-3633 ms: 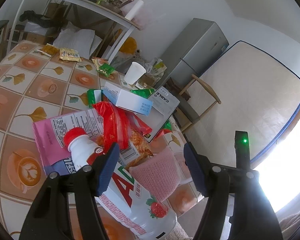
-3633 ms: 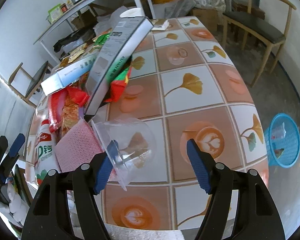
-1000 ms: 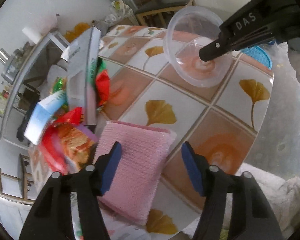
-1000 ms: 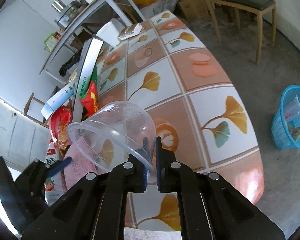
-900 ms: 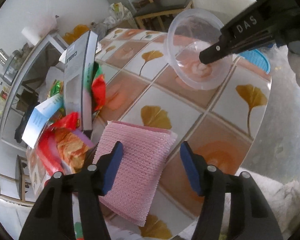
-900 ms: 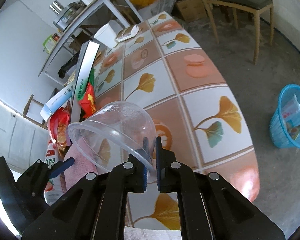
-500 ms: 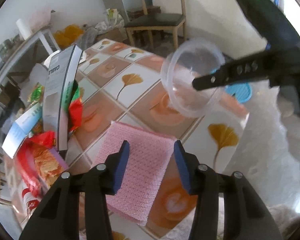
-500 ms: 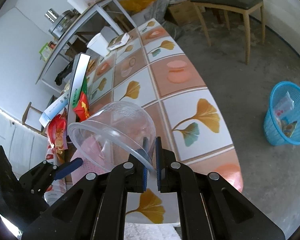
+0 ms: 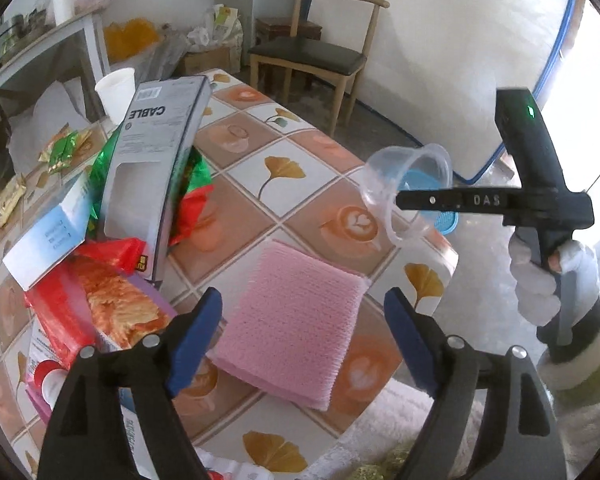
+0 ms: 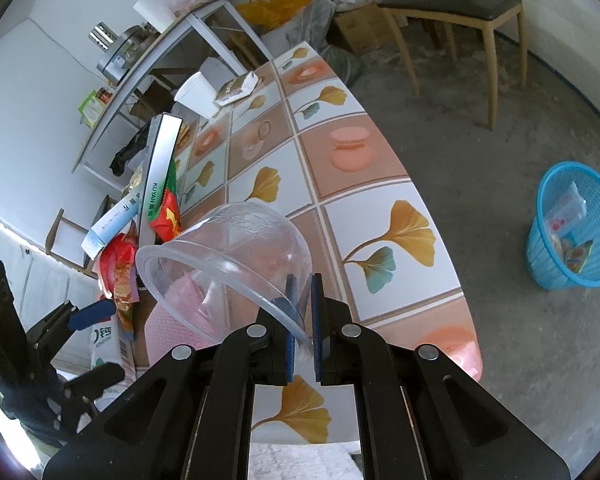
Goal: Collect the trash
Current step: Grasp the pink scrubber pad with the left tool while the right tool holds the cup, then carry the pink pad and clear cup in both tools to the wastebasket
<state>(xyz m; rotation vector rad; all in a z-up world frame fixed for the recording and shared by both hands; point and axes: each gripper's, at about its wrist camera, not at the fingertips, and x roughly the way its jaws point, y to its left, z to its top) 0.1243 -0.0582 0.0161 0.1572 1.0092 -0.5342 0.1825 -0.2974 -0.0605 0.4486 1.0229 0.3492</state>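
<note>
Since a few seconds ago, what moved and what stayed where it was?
The right gripper picked up the clear plastic bowl by its rim and lifted it off the table. The left gripper left the bottle, swung over the pink cloth, and its jaws have just been opening, gripping nothing. The cloth, cable box and wrappers stayed put.

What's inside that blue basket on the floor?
The blue basket holds a few pieces of trash: a clear plastic packet with some red print, and a colourful wrapper below it. Anything beneath them, and the basket's bottom, is covered from view.
</note>
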